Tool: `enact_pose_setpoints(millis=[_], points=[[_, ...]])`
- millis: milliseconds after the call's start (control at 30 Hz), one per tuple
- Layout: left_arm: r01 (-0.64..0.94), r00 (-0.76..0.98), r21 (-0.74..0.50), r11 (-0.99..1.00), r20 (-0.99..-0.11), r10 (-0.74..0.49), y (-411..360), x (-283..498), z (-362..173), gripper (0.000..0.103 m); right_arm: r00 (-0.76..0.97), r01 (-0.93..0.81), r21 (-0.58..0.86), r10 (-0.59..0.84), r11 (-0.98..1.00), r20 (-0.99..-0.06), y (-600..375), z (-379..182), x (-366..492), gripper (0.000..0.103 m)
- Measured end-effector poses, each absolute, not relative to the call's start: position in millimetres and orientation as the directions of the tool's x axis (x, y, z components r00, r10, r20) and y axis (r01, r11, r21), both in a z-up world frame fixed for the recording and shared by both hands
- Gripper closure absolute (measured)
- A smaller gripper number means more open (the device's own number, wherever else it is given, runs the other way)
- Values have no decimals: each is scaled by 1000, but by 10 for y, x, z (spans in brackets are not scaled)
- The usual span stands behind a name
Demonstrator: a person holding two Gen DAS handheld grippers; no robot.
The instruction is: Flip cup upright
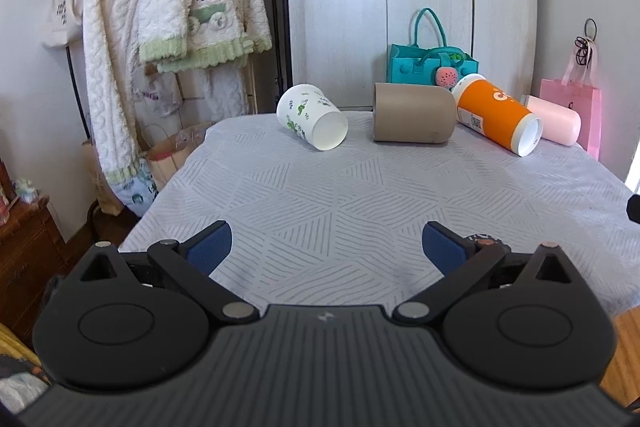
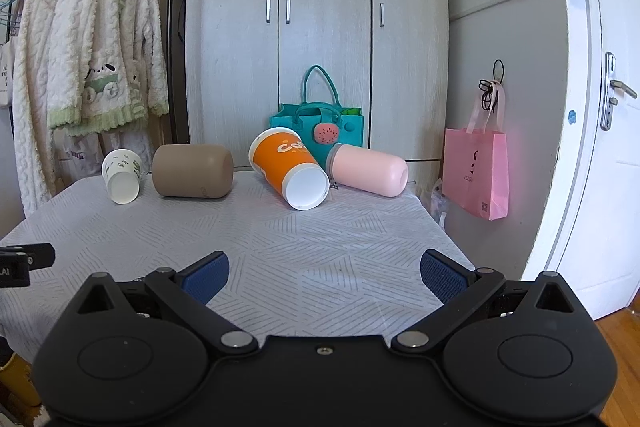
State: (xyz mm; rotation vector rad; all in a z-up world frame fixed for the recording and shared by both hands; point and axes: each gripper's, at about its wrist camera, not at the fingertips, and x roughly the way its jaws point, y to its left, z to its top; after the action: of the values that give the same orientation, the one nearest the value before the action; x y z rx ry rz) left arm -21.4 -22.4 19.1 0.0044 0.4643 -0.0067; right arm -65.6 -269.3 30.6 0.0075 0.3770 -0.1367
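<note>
Four cups lie on their sides across the middle of the frame: white leaf-print paper cup (image 1: 310,116), tan cup (image 1: 414,113), orange paper cup (image 1: 494,115), pink cup (image 1: 556,125). The paper ones look light and crushable, so I'd pinch gently mid-wall. Both my left tool (image 1: 327,247) and right tool (image 2: 325,277) hang spread and empty over the tabletop (image 1: 340,195), well apart from them.

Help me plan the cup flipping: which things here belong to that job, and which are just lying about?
Belongs to the job:
white printed cup, on its side
tan cup, on its side
orange cup, on its side
pink cup, on its side
left gripper, open
right gripper, open

Just lying about:
teal bag
pink bag
hanging robes
</note>
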Motion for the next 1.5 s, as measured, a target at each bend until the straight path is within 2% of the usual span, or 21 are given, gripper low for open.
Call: enact_pose_setpoints(millis=[200,467,1067,1333,1500], points=[[26,895,-69,997,-443,-54,-139,-224,197,0,927,137,-53,-147,989,-344,-2661,296,-667,0],[59,907,-42,997,-416,-71,-152,-276,201,0,931,119,-71,-136,990,-337,-2626,284,-665,0],[90,894,-34,995,-438,-96,-171,-342,214,0,927,106,-69,-124,992,-355,-2643,311,-696,0],[115,874,-11,993,-474,-106,-186,-348,344,0,922,0,-33,-12,999,-386,-2745,443,-717,0],[166,845,-12,986,-514,-149,-176,-225,533,0,899,-176,10,164,984,-407,-2907,626,-694,0]])
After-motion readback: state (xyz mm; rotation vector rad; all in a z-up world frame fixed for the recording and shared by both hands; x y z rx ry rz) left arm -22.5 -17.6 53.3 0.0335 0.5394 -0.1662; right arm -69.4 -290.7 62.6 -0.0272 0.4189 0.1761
